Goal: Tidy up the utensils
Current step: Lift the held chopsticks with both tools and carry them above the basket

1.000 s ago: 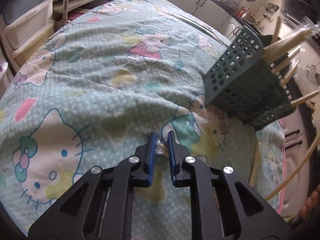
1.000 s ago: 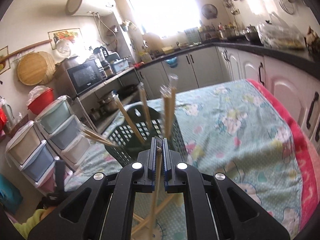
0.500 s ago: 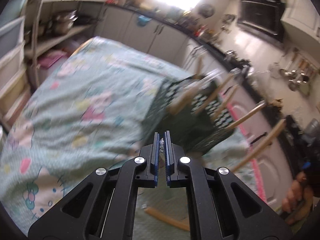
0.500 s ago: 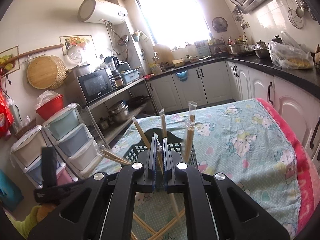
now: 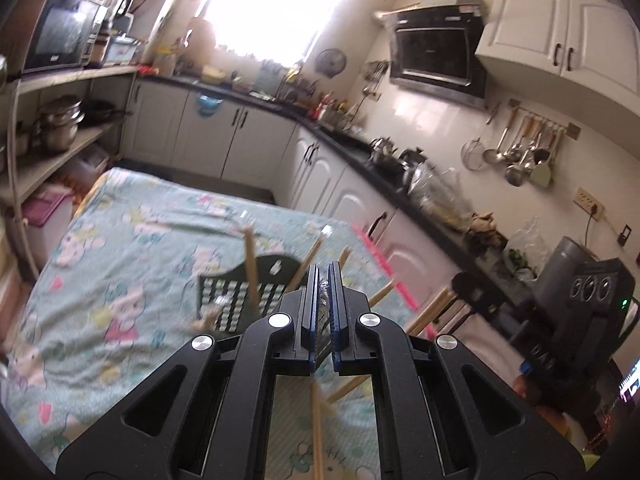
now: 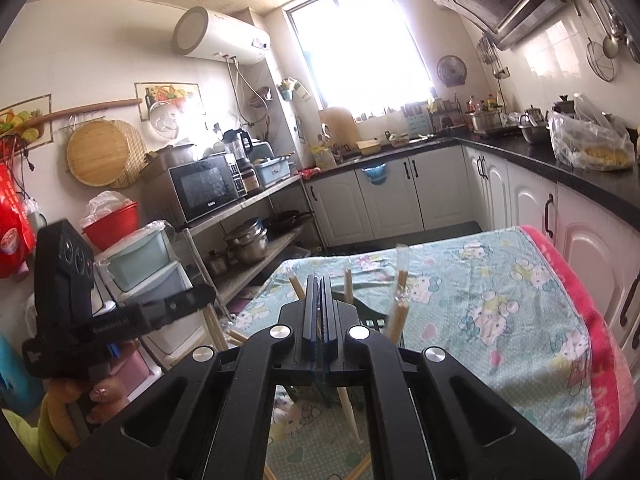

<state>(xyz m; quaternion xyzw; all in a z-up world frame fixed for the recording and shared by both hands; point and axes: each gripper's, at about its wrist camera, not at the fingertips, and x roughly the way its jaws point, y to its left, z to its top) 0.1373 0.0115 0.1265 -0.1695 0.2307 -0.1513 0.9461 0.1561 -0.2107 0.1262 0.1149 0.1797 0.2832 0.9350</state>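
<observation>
Chopsticks (image 5: 318,432) hang lengthwise downward, pinched in left hand-held gripper (image 5: 324,280); right hand-held gripper (image 6: 319,288) likewise clamps chopsticks.

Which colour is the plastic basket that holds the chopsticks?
Dark green; the basket shows best in the left wrist view, standing on the patterned cloth.

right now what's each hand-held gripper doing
left hand-held gripper: closed on wrapped chopsticks
right hand-held gripper: closed, contents cannot be told

Chopsticks (image 5: 251,266) in basket (image 5: 240,296), basket on table (image 5: 132,264).
</observation>
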